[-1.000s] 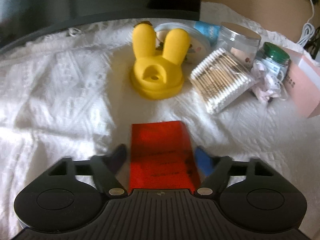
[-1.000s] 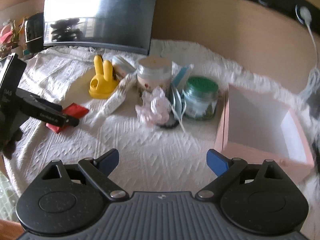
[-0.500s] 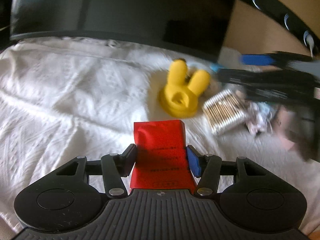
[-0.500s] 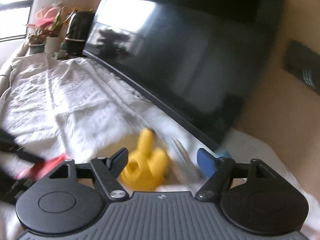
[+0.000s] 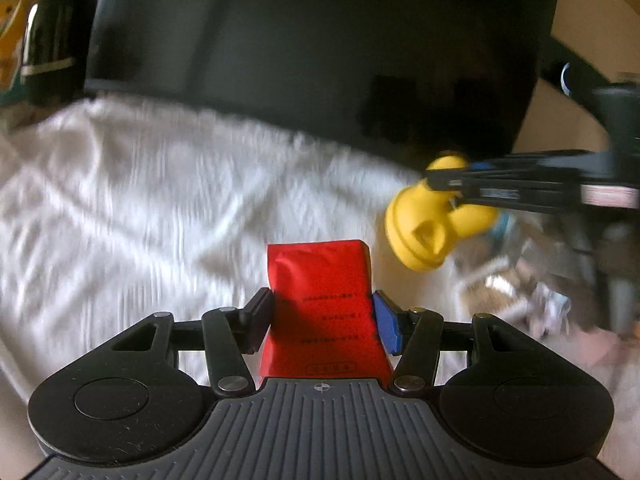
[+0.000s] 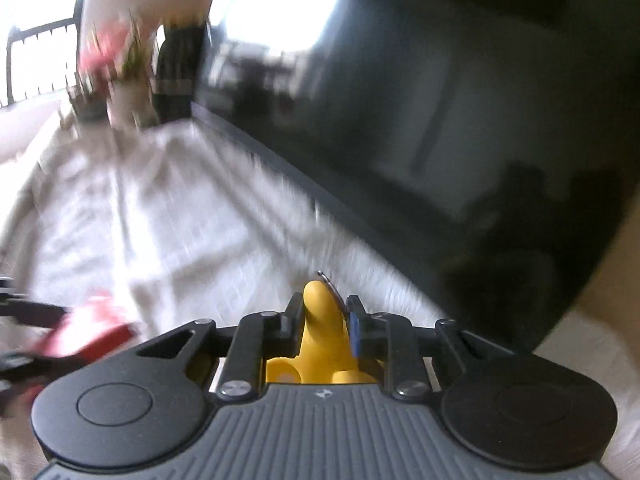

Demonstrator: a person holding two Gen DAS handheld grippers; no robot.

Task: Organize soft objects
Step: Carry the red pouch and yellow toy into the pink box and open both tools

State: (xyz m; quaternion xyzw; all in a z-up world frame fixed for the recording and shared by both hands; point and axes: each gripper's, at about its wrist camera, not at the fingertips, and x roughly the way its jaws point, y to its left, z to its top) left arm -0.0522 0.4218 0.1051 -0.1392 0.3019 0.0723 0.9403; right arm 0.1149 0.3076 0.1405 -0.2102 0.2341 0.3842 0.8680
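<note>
White cloth [image 5: 152, 208], gripped yellow toy [image 6: 320, 328]

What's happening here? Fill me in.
A person is working with a gripper in each hand over a white cloth. The left gripper is shut on a red packet. The right gripper has just been closing and now clamps one ear of a yellow bunny. Both things seem lifted off the cloth.

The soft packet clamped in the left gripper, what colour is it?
Red packet with small dark print, clearest in the left wrist view.
</note>
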